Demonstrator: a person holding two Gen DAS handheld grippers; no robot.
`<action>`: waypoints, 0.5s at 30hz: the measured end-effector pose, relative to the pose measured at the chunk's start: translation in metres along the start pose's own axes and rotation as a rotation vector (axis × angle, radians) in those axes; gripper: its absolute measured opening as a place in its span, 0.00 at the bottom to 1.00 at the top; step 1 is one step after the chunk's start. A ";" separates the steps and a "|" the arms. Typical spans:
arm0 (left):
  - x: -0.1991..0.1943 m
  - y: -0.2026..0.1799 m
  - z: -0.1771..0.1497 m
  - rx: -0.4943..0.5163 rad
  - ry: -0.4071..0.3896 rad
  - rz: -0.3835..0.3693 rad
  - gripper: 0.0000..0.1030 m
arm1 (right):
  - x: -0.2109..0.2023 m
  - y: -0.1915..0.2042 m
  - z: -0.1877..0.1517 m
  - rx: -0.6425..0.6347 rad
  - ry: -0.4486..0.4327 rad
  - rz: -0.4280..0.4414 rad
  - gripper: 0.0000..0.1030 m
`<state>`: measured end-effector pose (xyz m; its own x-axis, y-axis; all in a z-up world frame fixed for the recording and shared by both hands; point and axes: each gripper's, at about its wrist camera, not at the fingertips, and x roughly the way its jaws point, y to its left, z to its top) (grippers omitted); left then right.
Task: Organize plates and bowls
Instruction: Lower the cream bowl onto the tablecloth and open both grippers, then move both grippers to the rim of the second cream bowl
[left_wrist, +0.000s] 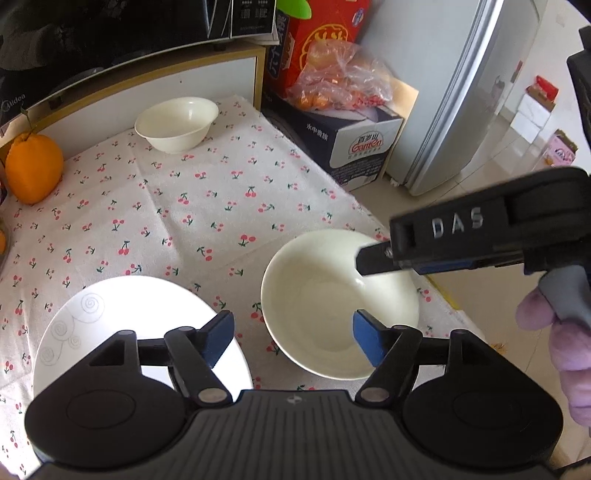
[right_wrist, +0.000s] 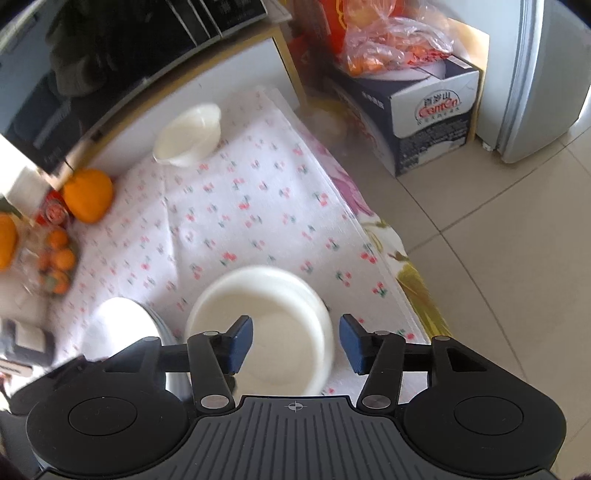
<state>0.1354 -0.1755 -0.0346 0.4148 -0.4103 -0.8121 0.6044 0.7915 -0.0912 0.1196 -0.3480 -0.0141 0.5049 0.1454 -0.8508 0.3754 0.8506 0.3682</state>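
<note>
Two grippers, left (left_wrist: 293, 338) and right (right_wrist: 295, 341), jaws released, hover over a cream bowl (left_wrist: 332, 295) beside a white plate (left_wrist: 110, 321) partly hidden; right view blurred; second bowl (left_wrist: 177, 123) sits far back.

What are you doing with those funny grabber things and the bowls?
A person is tidying dishes on a table with a cherry-print cloth, holding a grabber in each hand. Both grabbers are open and hold nothing right now. The left gripper hovers between a white plate and a big white bowl. The right gripper hangs over that same bowl's rim. A smaller white bowl waits at the far end, and a large orange fruit sits off to the side.
</note>
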 end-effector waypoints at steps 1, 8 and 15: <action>-0.001 0.001 0.001 -0.008 -0.001 -0.010 0.67 | -0.001 0.000 0.002 0.003 -0.011 0.010 0.57; -0.011 0.012 0.009 -0.048 -0.035 -0.031 0.81 | -0.004 0.001 0.013 0.006 -0.077 0.067 0.64; -0.016 0.038 0.020 -0.107 -0.068 0.038 0.94 | -0.003 0.009 0.028 0.000 -0.085 0.111 0.78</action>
<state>0.1651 -0.1479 -0.0132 0.4834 -0.4060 -0.7756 0.5128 0.8493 -0.1250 0.1430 -0.3546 0.0020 0.6071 0.1958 -0.7701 0.3130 0.8318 0.4583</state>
